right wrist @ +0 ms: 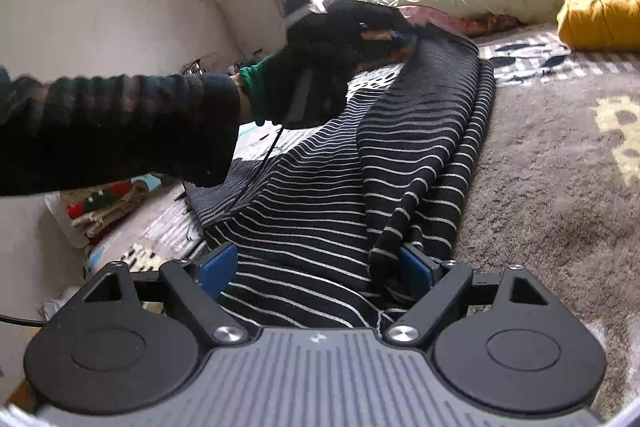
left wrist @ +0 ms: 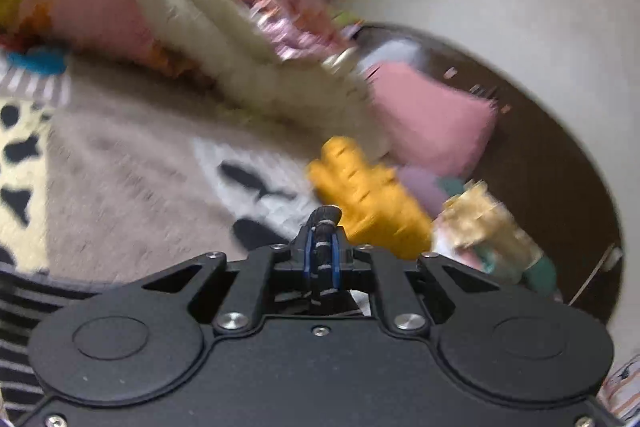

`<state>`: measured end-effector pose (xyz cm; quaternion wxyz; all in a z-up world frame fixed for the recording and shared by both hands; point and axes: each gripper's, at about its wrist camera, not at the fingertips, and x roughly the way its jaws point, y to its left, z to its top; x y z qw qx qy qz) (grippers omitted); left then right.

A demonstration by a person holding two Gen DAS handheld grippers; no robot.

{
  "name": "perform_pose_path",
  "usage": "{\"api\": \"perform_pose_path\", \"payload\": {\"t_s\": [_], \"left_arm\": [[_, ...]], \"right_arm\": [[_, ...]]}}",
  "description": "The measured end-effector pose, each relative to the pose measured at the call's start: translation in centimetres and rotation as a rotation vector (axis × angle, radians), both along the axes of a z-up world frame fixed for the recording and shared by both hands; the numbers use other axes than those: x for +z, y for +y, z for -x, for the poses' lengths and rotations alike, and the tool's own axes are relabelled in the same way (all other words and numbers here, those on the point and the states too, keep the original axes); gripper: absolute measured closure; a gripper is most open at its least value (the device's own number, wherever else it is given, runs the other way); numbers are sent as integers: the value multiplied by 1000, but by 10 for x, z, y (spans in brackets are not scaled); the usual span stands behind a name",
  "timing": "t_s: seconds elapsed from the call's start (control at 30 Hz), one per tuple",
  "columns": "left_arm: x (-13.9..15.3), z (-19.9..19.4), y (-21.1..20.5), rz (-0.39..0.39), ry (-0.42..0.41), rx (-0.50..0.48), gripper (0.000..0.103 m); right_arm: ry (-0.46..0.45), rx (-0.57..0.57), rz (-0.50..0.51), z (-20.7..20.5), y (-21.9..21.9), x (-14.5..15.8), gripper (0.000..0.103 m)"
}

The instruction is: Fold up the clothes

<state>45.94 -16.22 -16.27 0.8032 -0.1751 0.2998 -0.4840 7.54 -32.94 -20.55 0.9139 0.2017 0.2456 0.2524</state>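
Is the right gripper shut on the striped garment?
No: in the right wrist view the right gripper has its blue pads wide apart, with the black-and-white striped garment lying loosely between them.

Striped knit garment (right wrist: pixel 320 195), fuzzy blanket (right wrist: pixel 540 167)

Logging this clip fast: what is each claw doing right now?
Left claw: shut on a bit of the striped top.
Right claw: open, the striped top lying between its fingers.
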Motion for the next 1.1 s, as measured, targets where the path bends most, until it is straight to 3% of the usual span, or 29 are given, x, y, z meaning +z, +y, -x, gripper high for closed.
{"api": "perform_pose_path", "payload": {"t_s": [0.07, 0.1, 0.2, 0.23, 0.33, 0.4, 0.6, 0.7, 0.73, 0.83, 0.87, 0.9, 0.97, 1.03, 1.1], "left_arm": [[-1, -2, -2, 4, 8, 9, 95], [-3, -4, -8, -43, 17, 8, 95], [-26, -12, -37, -331, 46, 38, 95], [-29, -12, -40, -365, 40, 46, 95], [-21, -5, -39, -368, 5, 69, 87], [-14, 5, -43, -402, -44, 55, 61], [-2, 42, -58, -481, -193, -23, 60], [5, 60, -65, -520, -268, -63, 60], [7, 66, -68, -532, -293, -76, 60], [12, 80, -71, -561, -336, -90, 60], [13, 81, -69, -565, -330, -79, 60], [14, 82, -68, -569, -324, -68, 60], [15, 85, -65, -576, -311, -46, 58], [17, 87, -62, -583, -299, -24, 57], [19, 90, -59, -591, -287, -1, 58]], "right_arm": [[4, -1, -9, 0, -1, -1, 18], [6, -2, -14, 0, -1, -1, 18], [4, -1, -1, 0, 1, -1, 18], [4, -1, 3, 1, 1, 0, 18], [8, -6, -8, 1, 0, 1, 18], [9, -8, -8, 1, 0, 2, 18], [-26, -54, -7, 18, -11, 17, 20], [-106, -91, 33, 25, -11, 27, 36], [-137, -98, 53, 25, -8, 29, 46], [-238, -80, 144, 11, 11, 28, 58], [-224, -78, 163, 1, 18, 26, 65], [-178, -87, 170, -7, 21, 21, 65], [-32, -83, 209, -22, 22, 5, 70], [-7, -98, 204, -24, 17, 4, 77], [4, -86, 226, -23, 14, 5, 77]]}}
